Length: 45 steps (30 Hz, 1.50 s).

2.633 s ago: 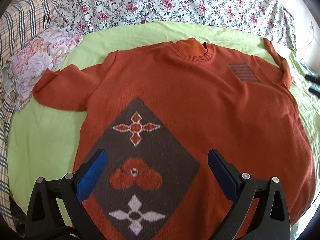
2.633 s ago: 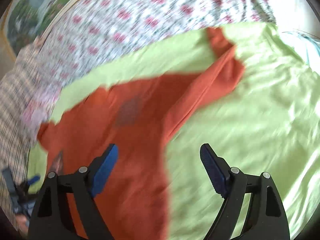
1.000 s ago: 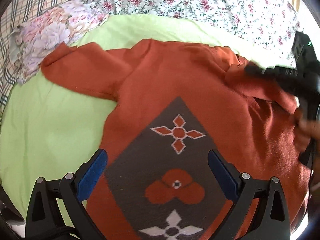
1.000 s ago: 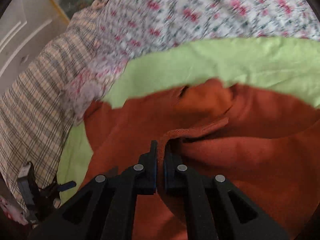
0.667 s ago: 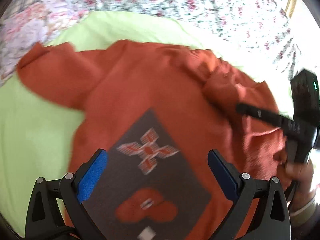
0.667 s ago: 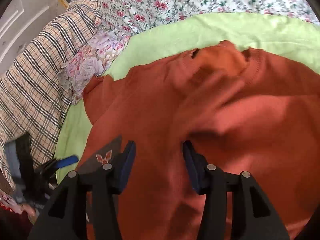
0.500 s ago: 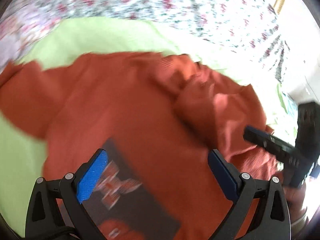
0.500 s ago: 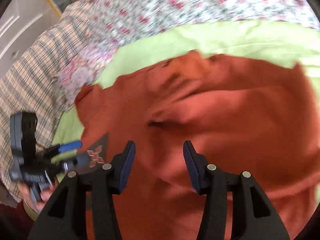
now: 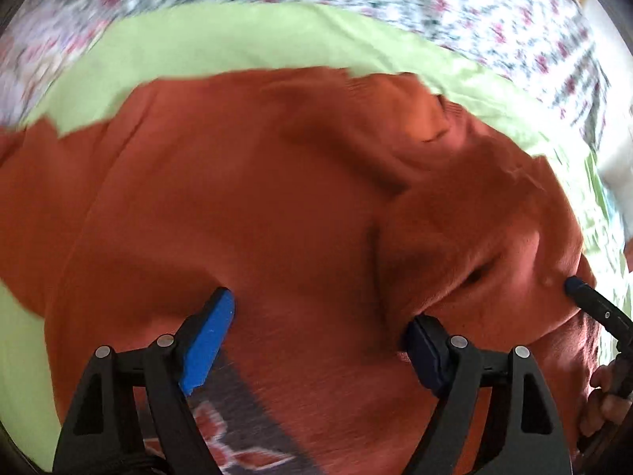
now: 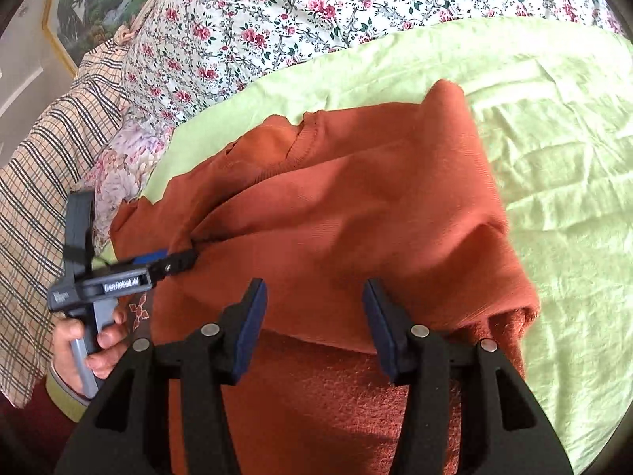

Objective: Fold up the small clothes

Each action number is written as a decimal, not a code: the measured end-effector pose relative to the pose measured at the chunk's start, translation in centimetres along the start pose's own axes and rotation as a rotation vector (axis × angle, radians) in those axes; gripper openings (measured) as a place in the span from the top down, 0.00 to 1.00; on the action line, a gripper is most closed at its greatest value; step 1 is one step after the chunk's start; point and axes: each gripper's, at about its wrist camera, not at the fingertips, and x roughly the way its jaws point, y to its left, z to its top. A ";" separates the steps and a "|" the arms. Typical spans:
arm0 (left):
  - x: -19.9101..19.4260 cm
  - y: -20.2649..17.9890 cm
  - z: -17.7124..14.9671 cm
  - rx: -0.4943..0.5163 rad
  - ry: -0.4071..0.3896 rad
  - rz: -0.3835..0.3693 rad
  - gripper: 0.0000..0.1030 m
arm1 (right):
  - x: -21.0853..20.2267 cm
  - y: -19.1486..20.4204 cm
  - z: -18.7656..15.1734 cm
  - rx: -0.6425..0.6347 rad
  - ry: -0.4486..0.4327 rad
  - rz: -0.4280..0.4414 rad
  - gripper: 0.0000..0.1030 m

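Both my left gripper (image 9: 318, 340) and right gripper (image 10: 314, 326) gape empty; the sweater's (image 10: 356, 213) loose folded flap may slide back open.

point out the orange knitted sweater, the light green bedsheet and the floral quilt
orange knitted sweater (image 10: 356, 217), right wrist view, folded-over flap
light green bedsheet (image 10: 554, 118), right wrist view, bare wrinkled area
floral quilt (image 10: 277, 12), right wrist view, patterned surface

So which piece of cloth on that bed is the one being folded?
Start from the lime-green sheet spread below the rose-print bedding. On the sheet lies a rust-orange sweater, one side already folded over its middle. It is the only plain orange knit there, with a ribbed neckline and a dark patterned panel on its front.
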 end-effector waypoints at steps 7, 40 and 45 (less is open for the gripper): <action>1.3 -2.0 2.6 0.035 -0.017 0.042 0.20 | 0.3 0.0 -0.2 0.002 -0.005 0.008 0.43; -1.9 7.5 1.6 -0.163 -0.153 -0.171 0.92 | -4.4 -4.3 2.5 0.072 -0.131 -0.196 0.41; -1.9 7.5 1.6 -0.150 -0.164 -0.160 0.90 | -1.4 -4.9 4.8 0.045 -0.050 -0.199 0.41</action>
